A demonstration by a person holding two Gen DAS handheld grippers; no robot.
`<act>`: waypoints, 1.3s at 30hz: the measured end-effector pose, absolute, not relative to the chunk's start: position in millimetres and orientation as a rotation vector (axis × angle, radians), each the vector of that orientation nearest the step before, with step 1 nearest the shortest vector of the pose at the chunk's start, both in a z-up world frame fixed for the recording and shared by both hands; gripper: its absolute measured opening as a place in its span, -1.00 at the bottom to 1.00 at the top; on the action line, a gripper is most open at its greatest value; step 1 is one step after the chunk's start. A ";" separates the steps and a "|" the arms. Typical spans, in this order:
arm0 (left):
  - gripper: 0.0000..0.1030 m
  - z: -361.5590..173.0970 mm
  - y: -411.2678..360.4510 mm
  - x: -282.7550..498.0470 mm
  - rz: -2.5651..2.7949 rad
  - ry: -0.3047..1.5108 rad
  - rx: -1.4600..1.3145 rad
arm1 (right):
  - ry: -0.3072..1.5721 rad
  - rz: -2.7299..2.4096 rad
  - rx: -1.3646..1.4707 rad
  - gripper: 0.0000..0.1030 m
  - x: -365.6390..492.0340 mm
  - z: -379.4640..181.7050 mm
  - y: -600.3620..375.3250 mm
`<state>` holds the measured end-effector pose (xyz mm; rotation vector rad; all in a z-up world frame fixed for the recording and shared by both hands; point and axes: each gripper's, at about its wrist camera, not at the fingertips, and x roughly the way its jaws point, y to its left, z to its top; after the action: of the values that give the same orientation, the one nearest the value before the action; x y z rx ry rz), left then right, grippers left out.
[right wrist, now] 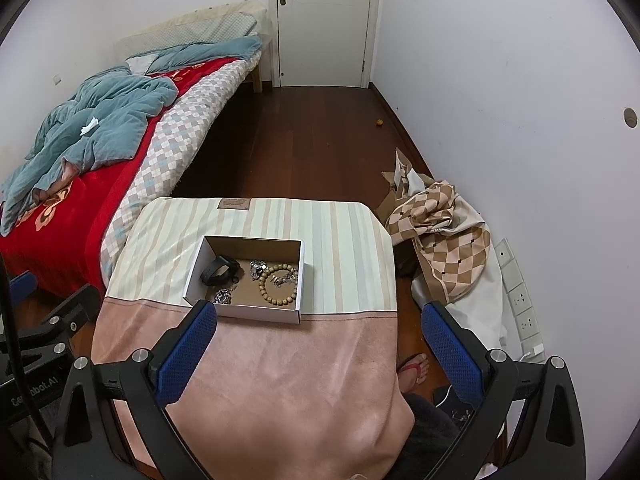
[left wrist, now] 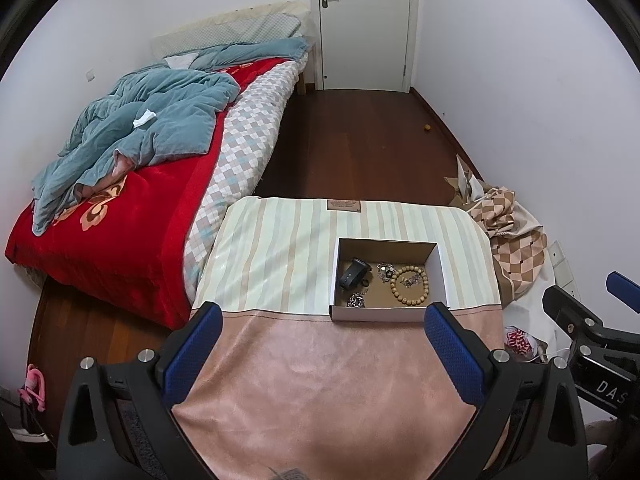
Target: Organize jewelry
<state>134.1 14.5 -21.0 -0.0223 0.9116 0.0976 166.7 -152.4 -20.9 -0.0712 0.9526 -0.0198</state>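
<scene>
Inside the shallow white cardboard box (left wrist: 386, 312), jewelry lies tangled (bracelet, chains); both tools, left (left wrist: 324, 328) and right (right wrist: 320, 326), hover spread, so descend slowly.

Your left claw (left wrist: 322, 344) hangs wide open and empty over the pink part of the surface (left wrist: 320, 380). Just beyond its fingertips sits the open box (left wrist: 386, 314), containing a wooden bead bracelet (left wrist: 409, 284), black band (left wrist: 353, 273) and silver pieces (left wrist: 357, 301).

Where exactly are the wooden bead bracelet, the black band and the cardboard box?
wooden bead bracelet (left wrist: 400, 297), left wrist view, on its near-left beads.
black band (left wrist: 353, 271), left wrist view, mid-strap.
cardboard box (right wrist: 244, 310), right wrist view, on its white front wall.
</scene>
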 end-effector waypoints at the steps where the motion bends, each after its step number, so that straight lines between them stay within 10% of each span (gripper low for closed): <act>1: 1.00 -20.3 15.0 132.8 0.096 0.910 -0.021 | 0.953 -0.019 -0.069 1.00 166.9 -20.7 -152.4; 39: 1.00 -4.1 14.1 126.1 0.093 0.878 -0.005 | 0.926 -0.016 -0.062 1.00 159.7 -6.3 -158.6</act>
<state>126.1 14.1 -4.1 -0.0050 0.8785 0.0929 159.7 -158.6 -6.3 -0.0616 0.9259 -0.0161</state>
